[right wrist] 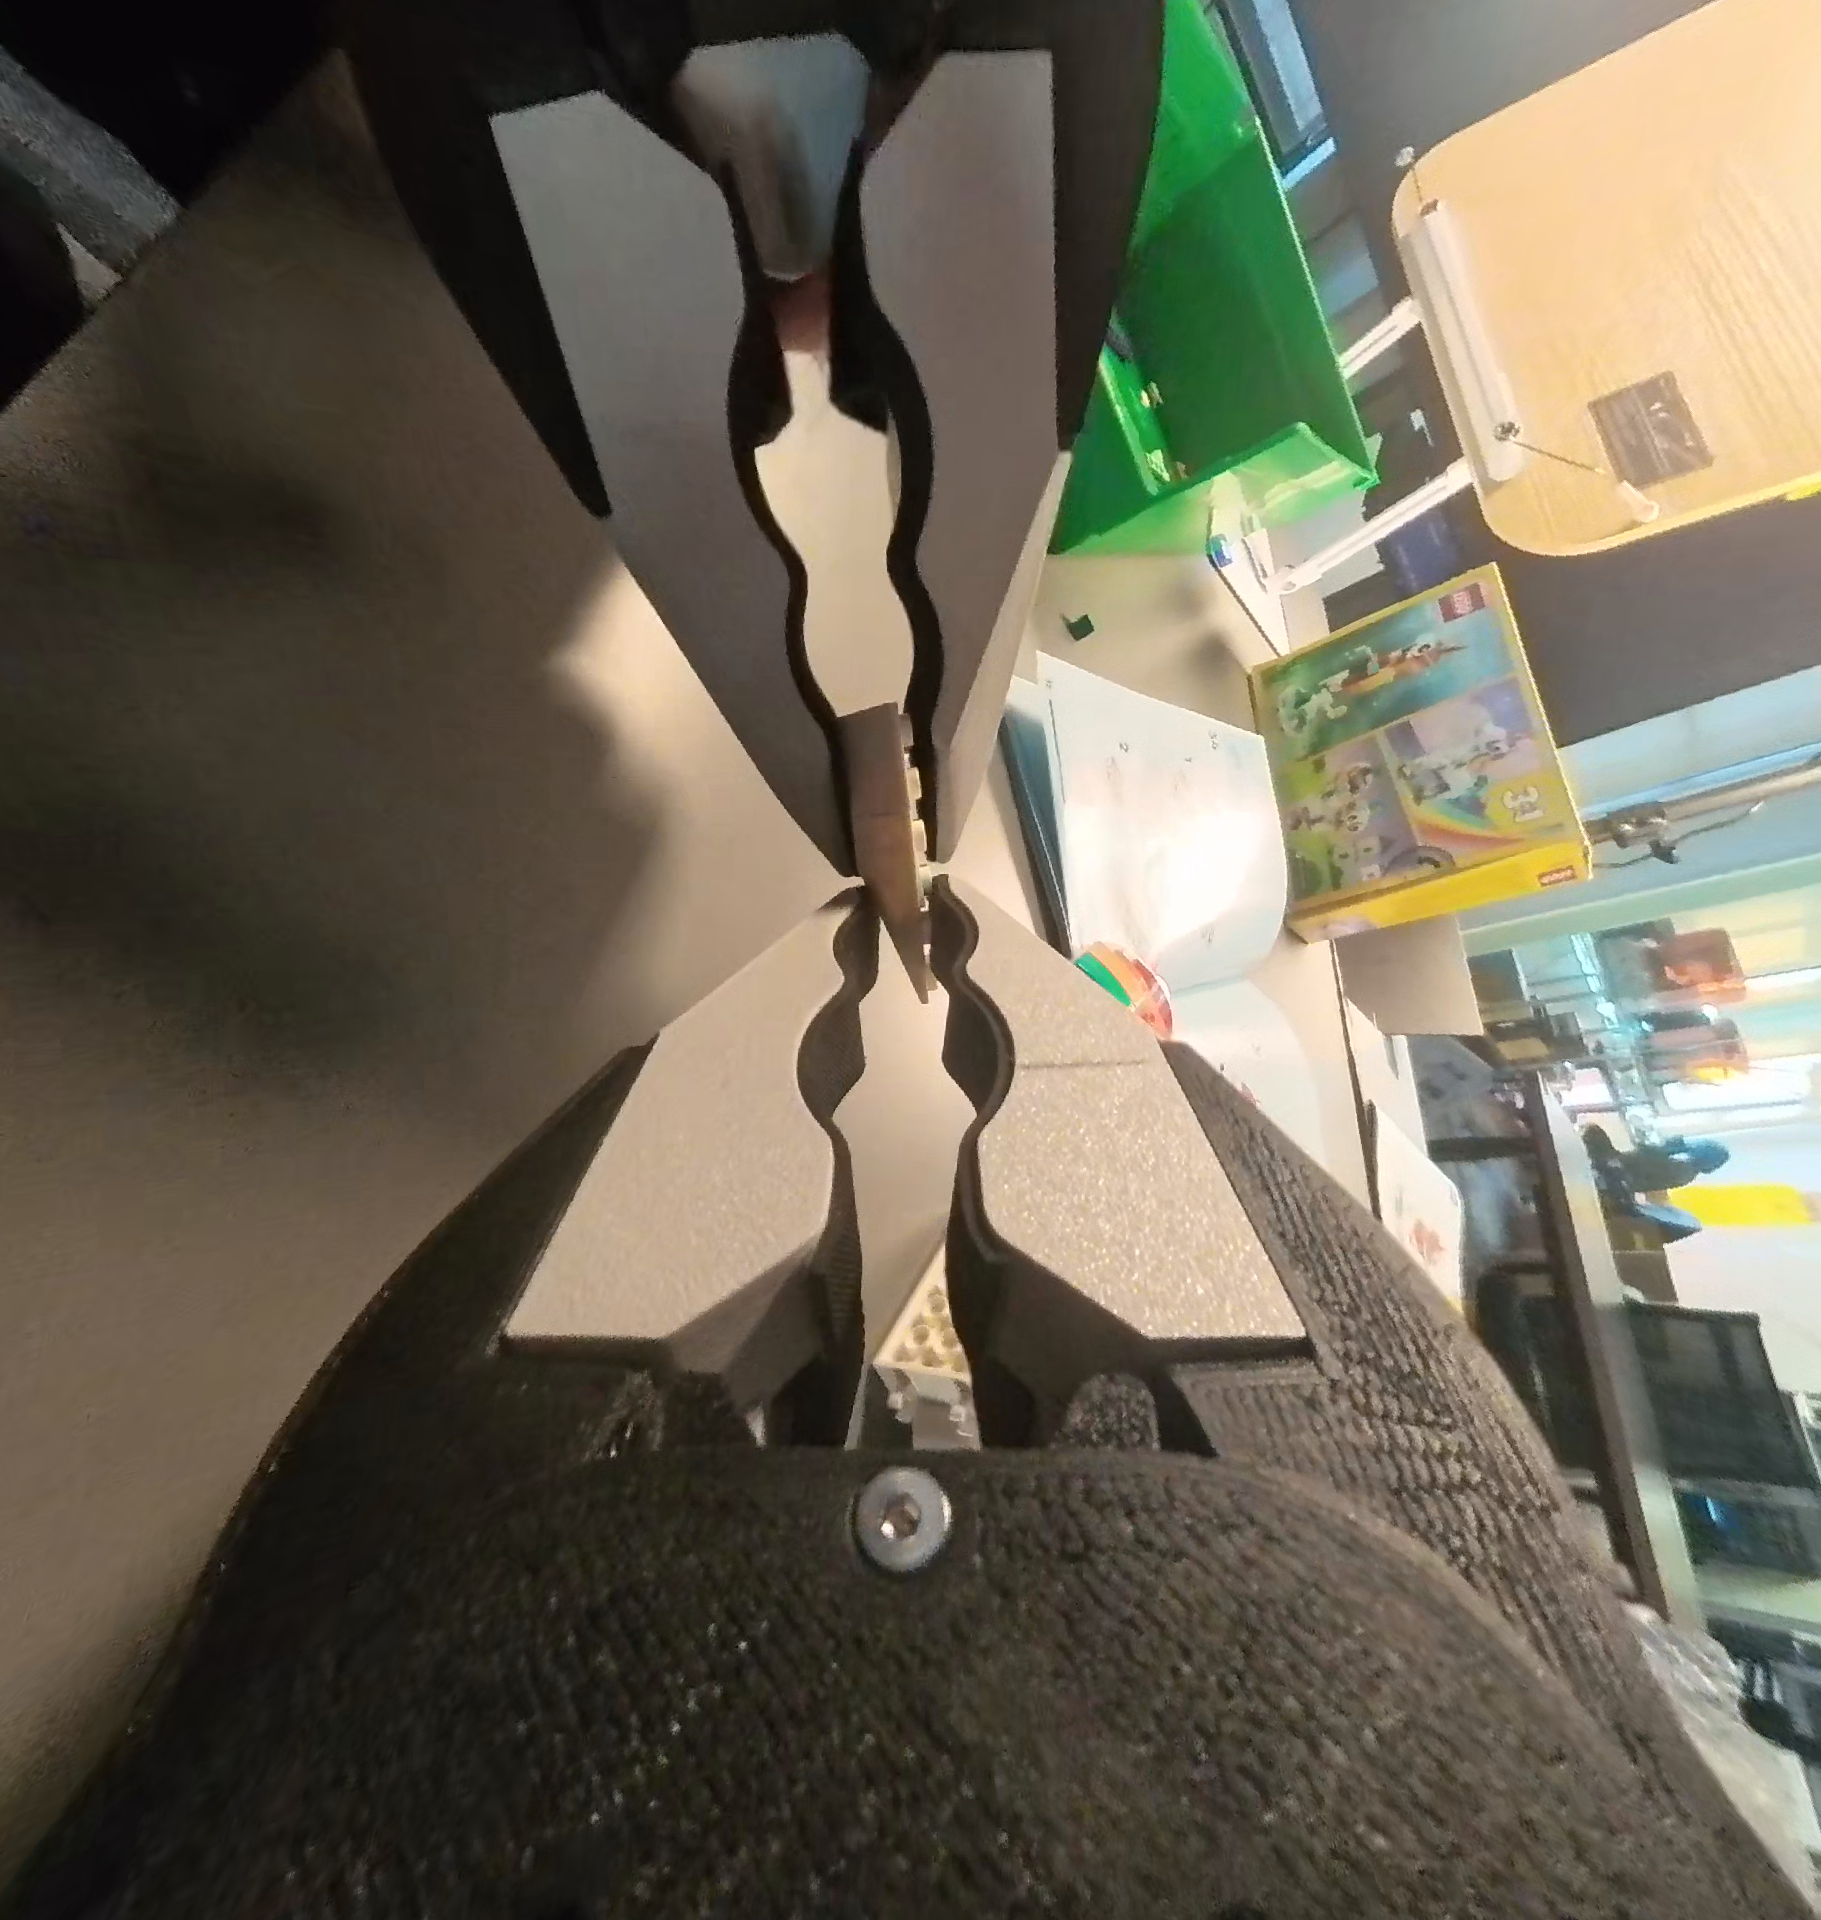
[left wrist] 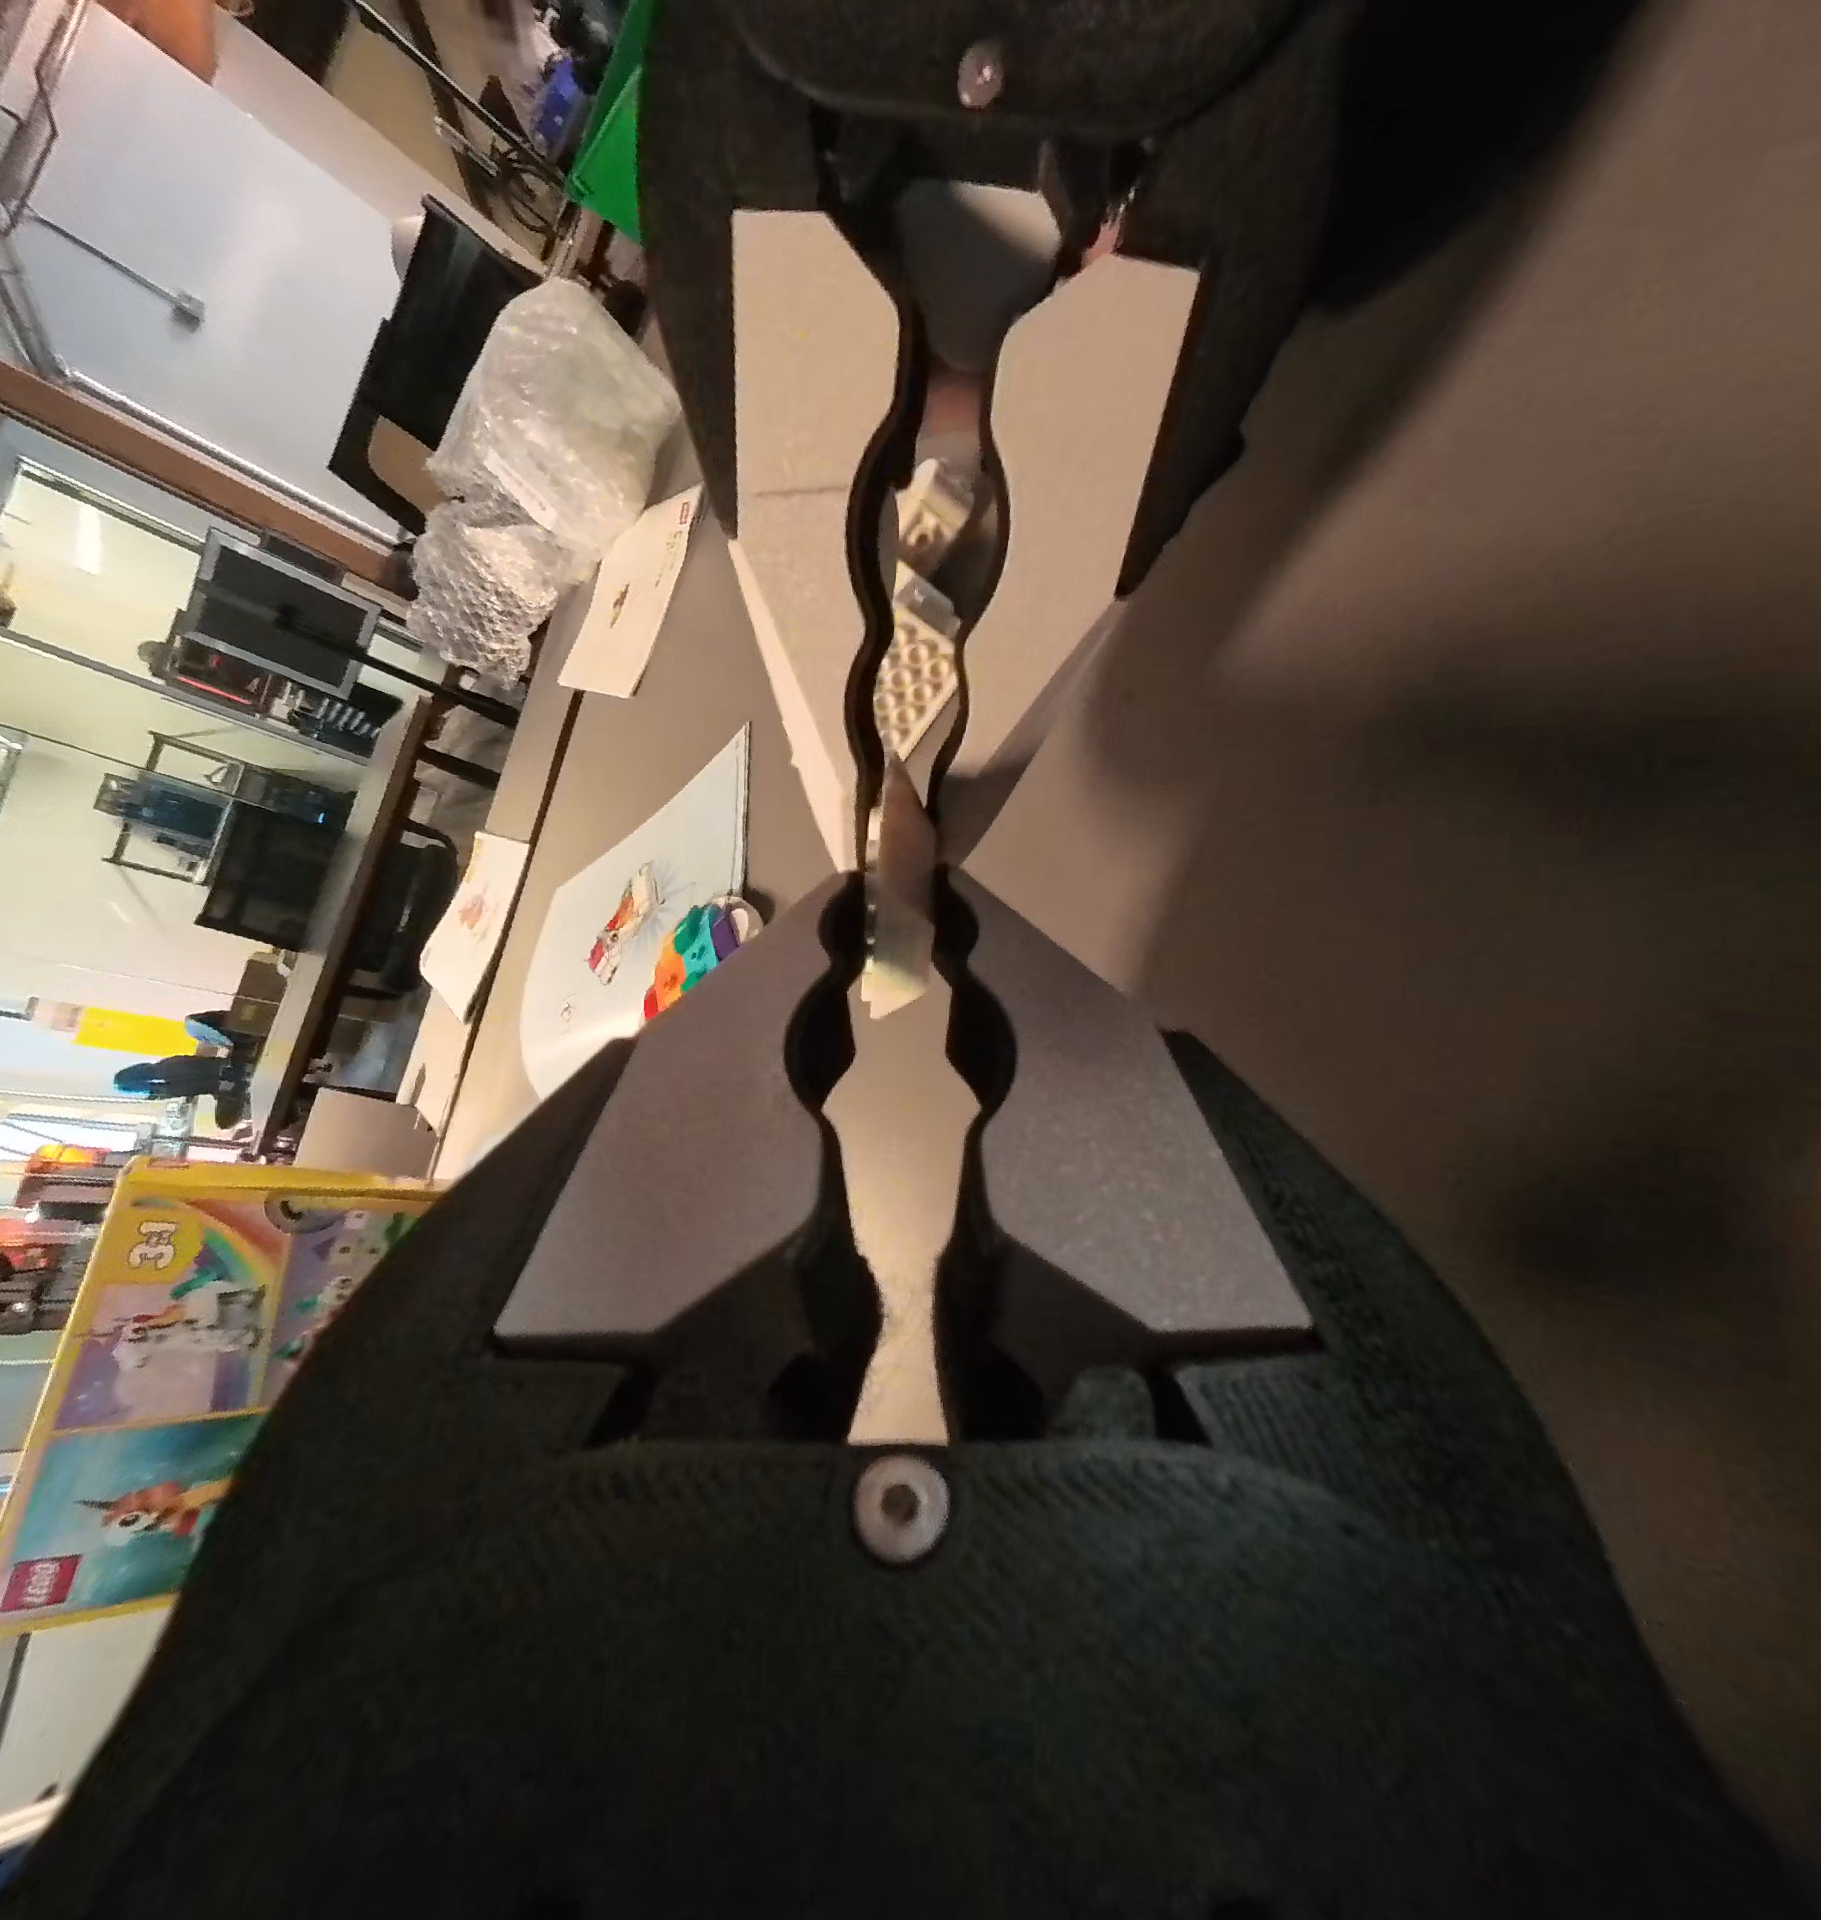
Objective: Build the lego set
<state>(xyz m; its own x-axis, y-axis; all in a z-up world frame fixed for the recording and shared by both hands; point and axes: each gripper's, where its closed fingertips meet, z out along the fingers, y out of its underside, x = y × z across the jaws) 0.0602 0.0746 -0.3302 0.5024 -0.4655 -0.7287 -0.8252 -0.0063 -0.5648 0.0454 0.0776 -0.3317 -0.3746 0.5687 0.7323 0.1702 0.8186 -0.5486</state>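
Note:
My two grippers meet tip to tip above the grey table [left wrist: 1457,727]. A thin white lego plate [left wrist: 898,935] is held edge-on between them. My left gripper [left wrist: 898,904] reaches up from the bottom of the left wrist view and is shut on one end. My right gripper [left wrist: 901,831] comes from the top and is shut on the other end. In the right wrist view the plate [right wrist: 890,831] is slightly tilted, between my right gripper [right wrist: 898,914] and the left gripper [right wrist: 885,842]. A second white studded plate [left wrist: 916,675] shows through the right gripper's finger gap, also in the right wrist view [right wrist: 916,1361].
An open instruction booklet [left wrist: 636,883] [right wrist: 1145,831] lies on the table with colourful lego pieces [left wrist: 693,951] [right wrist: 1124,977] beside it. A yellow lego box [left wrist: 158,1403] [right wrist: 1405,758], a bubble-wrap bundle [left wrist: 542,447] and a green bin [right wrist: 1197,364] stand farther off. The grippers are tip to tip, or close to it.

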